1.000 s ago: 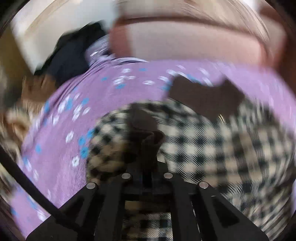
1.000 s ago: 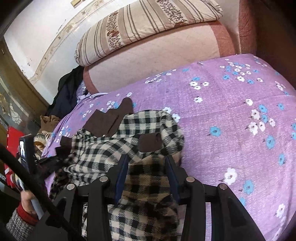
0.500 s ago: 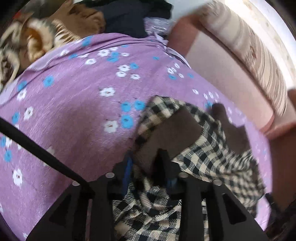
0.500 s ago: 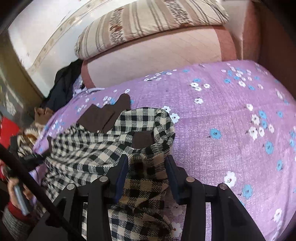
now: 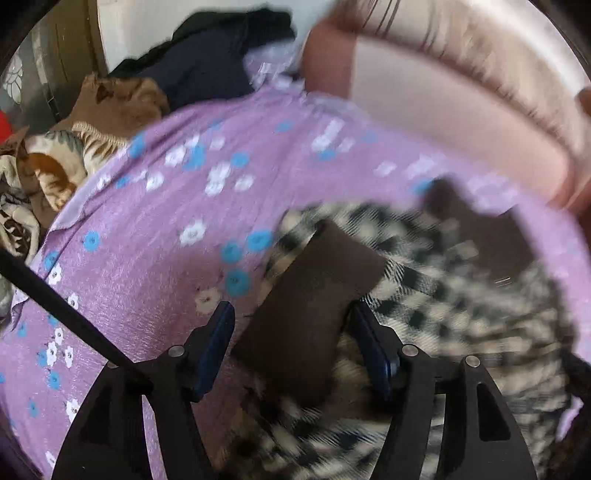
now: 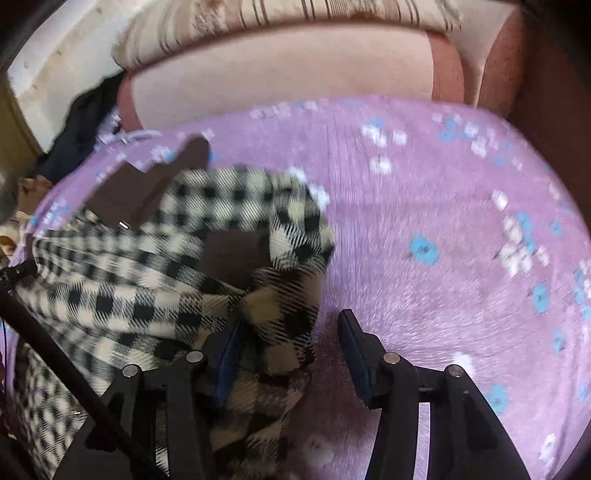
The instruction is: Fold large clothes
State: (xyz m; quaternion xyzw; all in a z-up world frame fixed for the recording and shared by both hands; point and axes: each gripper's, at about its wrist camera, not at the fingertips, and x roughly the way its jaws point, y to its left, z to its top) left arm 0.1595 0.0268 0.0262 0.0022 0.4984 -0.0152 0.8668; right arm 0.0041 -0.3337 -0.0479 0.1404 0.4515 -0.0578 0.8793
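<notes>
- Nearest in the left wrist view, the left gripper [image 5: 291, 332] stands with its jaws spread wide; a brown cuff [image 5: 314, 299] of the checked coat [image 5: 461, 295] lies between them, and neither pad looks pressed on it
- Nearest in the right wrist view, the right gripper [image 6: 291, 336] is also spread wide; a bunched fold of the checked coat [image 6: 155, 266] hangs against its left finger, the right finger is clear of it over bare purple bedspread [image 6: 424, 206]
- The coat lies rumpled on the near left part of the bedspread, its brown collar [image 6: 147, 188] toward the far side
- Judgement: the step looks like laying a sleeve in over the body; to do it well, let the cloth settle flat before drawing the jaws away, lift clear so no finger drags the fold, then smooth the bunched edge
- Both views are blurred, so seams and edges are hard to place; a slower hand would help
- Only the left wrist view shows the cuff clearly, and, at the far left off the bed, a heap of patterned blankets [image 5: 44, 173] and dark clothes [image 5: 207, 62]
- Only the right wrist view shows the wide bare stretch of bedspread to the right, where the coat could be spread out
- Farthest, both views show the pink headboard cushion [image 6: 288, 70] with a striped pillow [image 6: 295, 14] on it
</notes>
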